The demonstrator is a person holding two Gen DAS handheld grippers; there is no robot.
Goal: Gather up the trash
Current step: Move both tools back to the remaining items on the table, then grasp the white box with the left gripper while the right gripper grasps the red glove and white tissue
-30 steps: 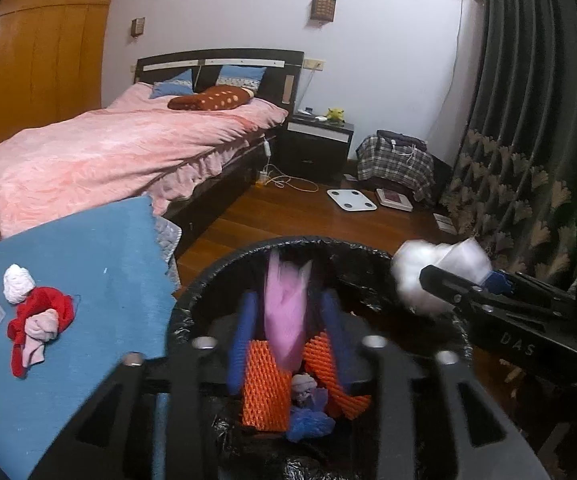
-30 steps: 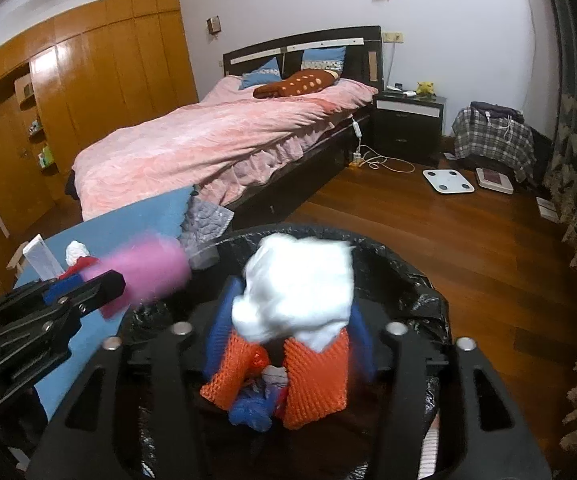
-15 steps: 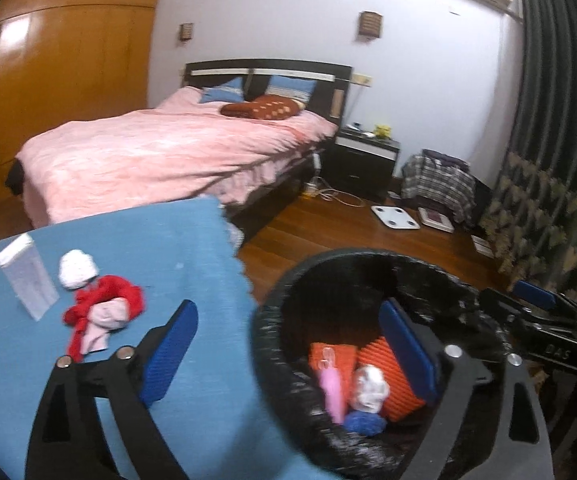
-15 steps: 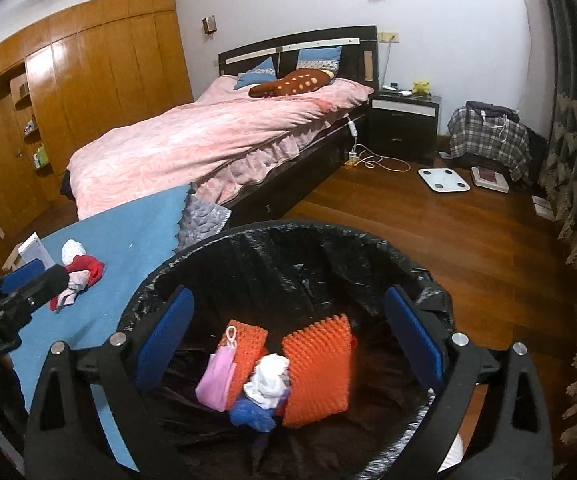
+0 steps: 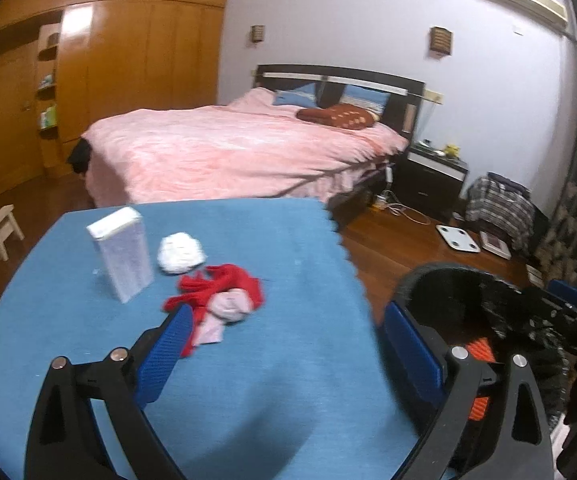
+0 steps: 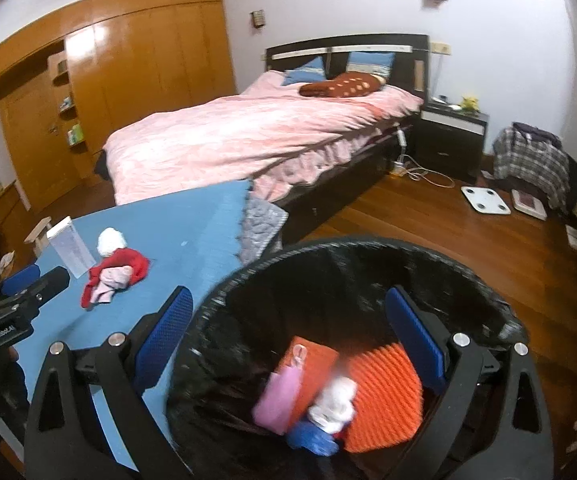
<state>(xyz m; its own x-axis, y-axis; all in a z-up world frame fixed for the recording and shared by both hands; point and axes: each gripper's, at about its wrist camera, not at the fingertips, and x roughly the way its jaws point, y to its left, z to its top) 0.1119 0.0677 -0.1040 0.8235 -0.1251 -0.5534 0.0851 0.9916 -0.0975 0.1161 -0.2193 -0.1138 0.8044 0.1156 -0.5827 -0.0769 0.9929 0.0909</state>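
Swung off the bin [image 6: 368,264], the left gripper [image 5: 284,344], spread and empty like the right gripper [image 6: 288,336], faces the red rag [image 5: 216,288] just ahead-left.

Dim indoor light — glare on the wardrobe [image 5: 80,28], motion blur throughout, fisheye-bent, dark corners.

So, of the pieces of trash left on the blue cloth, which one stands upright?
The white carton. It stands on end at the left of the group, while the white wad and the red and pink bundle lie flat beside it.
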